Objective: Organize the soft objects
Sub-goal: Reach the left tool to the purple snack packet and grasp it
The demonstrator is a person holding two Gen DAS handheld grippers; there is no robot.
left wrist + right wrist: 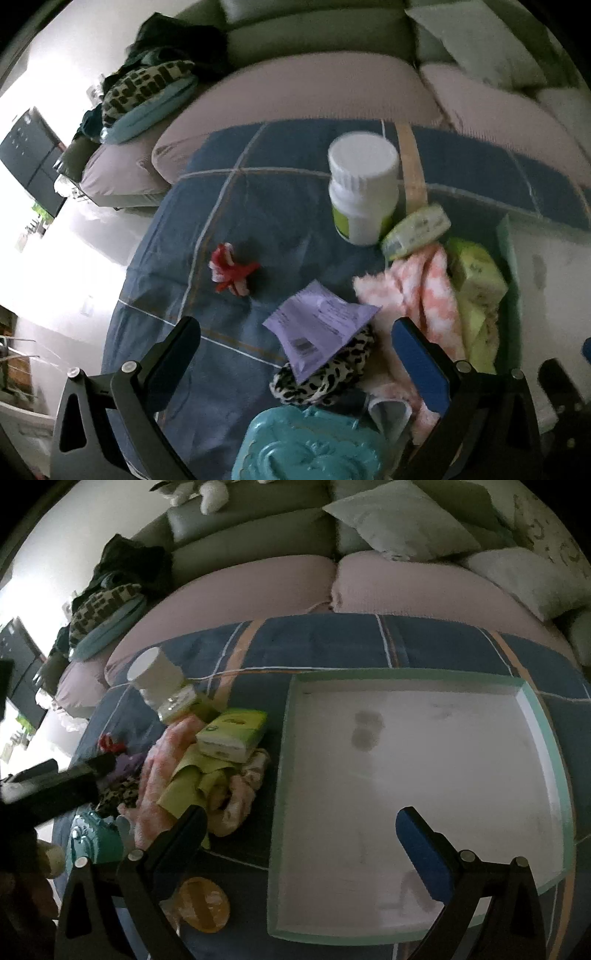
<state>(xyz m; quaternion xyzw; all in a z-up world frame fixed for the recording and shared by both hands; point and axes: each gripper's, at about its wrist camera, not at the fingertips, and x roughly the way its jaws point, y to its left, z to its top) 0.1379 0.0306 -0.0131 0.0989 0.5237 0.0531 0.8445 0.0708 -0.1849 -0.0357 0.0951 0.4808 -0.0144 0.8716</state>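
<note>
Both grippers, left [295, 347] and right [301, 830], gape empty: left over a leopard-print scrunchie [325, 376], right above the white tray [406, 738].

The right gripper [301, 830] hangs with its jaws spread wide and nothing between them, over the near edge of a white tray [546, 738] — bare inside. Left of the left finger lies a heap: pink cloth [159, 775], green tissue pack [232, 734], white bottle [155, 674].
</note>
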